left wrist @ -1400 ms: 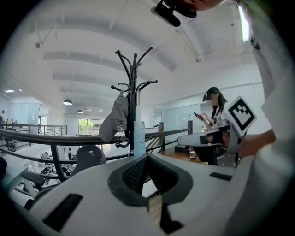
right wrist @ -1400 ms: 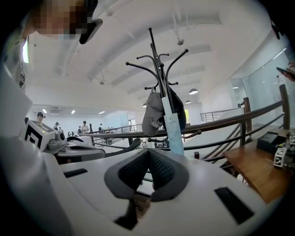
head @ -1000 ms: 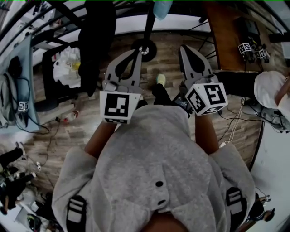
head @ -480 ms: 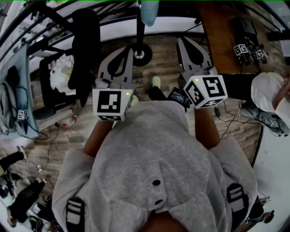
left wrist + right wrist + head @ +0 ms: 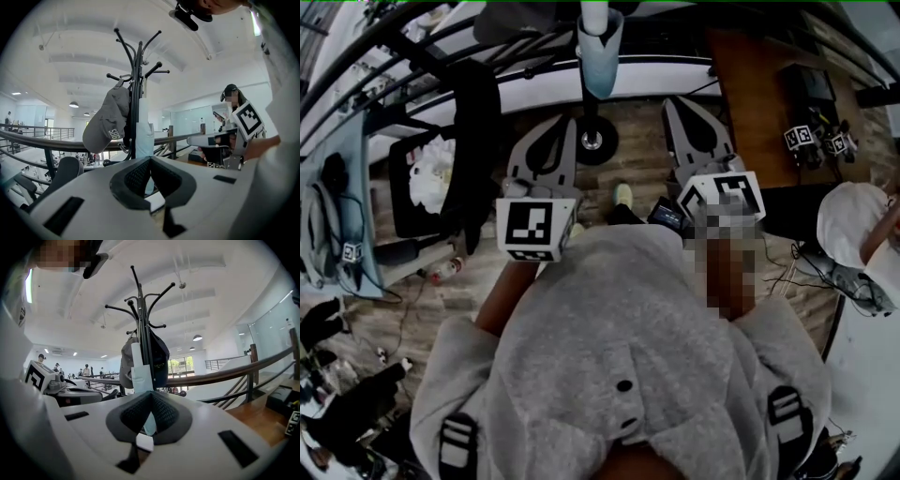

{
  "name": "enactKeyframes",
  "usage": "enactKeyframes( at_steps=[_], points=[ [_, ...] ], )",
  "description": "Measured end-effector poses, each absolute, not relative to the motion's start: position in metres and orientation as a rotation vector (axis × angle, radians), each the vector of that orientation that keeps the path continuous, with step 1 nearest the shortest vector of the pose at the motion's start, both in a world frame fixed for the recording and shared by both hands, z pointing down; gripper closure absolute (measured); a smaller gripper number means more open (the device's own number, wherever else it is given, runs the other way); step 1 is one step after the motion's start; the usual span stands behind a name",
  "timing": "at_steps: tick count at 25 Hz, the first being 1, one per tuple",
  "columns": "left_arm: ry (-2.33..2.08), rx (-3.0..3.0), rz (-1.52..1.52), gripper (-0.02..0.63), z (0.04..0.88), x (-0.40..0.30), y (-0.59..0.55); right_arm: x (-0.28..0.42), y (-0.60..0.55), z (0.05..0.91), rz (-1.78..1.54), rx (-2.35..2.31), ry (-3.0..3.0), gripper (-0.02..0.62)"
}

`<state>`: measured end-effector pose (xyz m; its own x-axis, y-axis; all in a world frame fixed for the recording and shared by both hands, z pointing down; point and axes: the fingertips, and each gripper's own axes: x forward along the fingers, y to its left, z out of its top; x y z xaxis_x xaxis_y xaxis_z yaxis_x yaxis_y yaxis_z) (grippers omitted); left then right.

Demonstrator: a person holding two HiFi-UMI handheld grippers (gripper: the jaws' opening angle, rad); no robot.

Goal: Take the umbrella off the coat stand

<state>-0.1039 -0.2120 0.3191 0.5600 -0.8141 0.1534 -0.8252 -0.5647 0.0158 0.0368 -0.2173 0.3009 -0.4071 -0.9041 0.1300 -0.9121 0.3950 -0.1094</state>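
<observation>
A pale blue folded umbrella (image 5: 600,47) hangs on the black coat stand (image 5: 594,141), whose round base stands on the wooden floor ahead of me. In the left gripper view the umbrella (image 5: 144,136) hangs beside the pole (image 5: 136,84), next to a grey cap (image 5: 108,124). The right gripper view shows the umbrella (image 5: 139,371) in front of the pole (image 5: 143,310). My left gripper (image 5: 567,122) (image 5: 150,158) is shut and empty, short of the stand. The right gripper (image 5: 670,101) (image 5: 151,393) is likewise shut on nothing, to the right of the base.
A curved handrail (image 5: 47,143) runs behind the stand. A black garment (image 5: 473,141) and a white bag (image 5: 431,173) sit at the left, a wooden desk (image 5: 750,84) at the right. A person in a white cap (image 5: 853,211) is at the far right.
Both grippers have moved forward toward the coat stand. The stand's base and the umbrella have come closer in the head view. Both grippers have stayed shut.
</observation>
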Motion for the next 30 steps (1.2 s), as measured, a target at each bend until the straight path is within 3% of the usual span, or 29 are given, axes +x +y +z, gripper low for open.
enactKeyframes(
  at_steps=[25, 27, 30],
  points=[
    [-1.543, 2.613, 0.223, 0.586, 0.334, -0.063, -0.282, 0.074, -0.29, 0.322, 0.307, 1.543, -2.662, 0.584],
    [-1.528, 2.61, 0.248, 0.464, 0.34, -0.056, -0.284, 0.08, -0.294, 0.324, 0.314, 1.54, -2.666, 0.584],
    [-1.517, 2.599, 0.258, 0.388, 0.344, -0.045, -0.289, 0.089, -0.298, 0.325, 0.315, 1.532, -2.669, 0.584]
  ],
)
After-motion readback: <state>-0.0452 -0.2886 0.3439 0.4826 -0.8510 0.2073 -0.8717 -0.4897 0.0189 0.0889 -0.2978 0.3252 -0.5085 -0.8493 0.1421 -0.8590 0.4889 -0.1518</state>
